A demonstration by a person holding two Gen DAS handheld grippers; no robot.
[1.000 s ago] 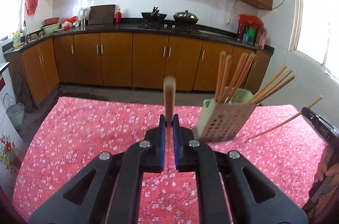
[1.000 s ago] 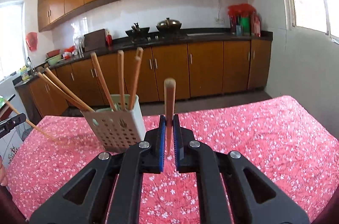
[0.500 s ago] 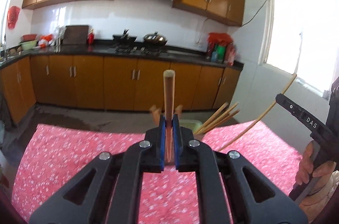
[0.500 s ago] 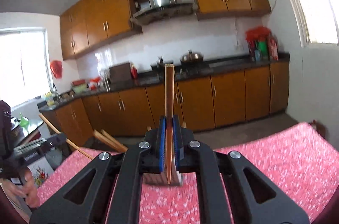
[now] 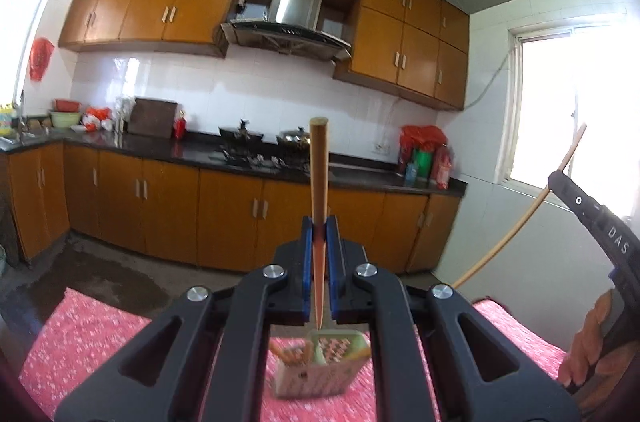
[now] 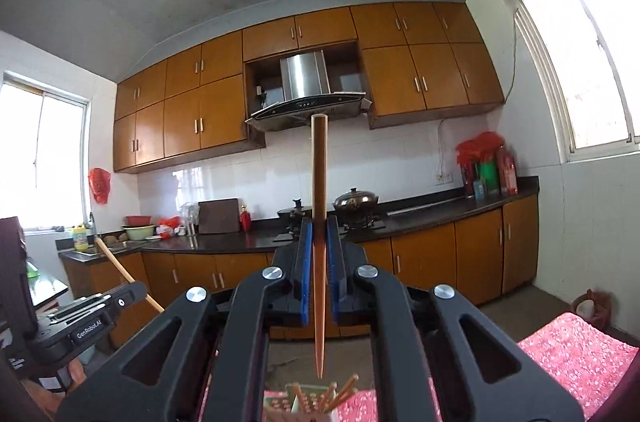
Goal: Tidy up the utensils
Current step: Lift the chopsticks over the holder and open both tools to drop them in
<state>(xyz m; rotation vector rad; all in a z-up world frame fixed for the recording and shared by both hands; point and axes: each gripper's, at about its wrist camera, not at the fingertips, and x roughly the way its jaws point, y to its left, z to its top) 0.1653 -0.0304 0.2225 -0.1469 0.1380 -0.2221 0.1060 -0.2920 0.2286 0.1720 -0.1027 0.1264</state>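
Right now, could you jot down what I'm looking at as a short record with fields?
place: kitchen with a red flowered tablecloth
left gripper: jaws shut on a chopstick, tip pointing down
right gripper: jaws shut on another chopstick, tip pointing down
below the tips: perforated chopstick holder, several chopsticks already inside
holder's two compartments: chopsticks in one; the other cannot be judged

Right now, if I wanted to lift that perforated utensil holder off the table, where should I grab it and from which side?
Probably the holder's bare green rim on the right, coming from above. The chopsticks in it lean to the left, so that side is crowded, and the thin upright wall suits a pinch by the fingers. Both grippers are full now: the left and the right each clamp a chopstick.
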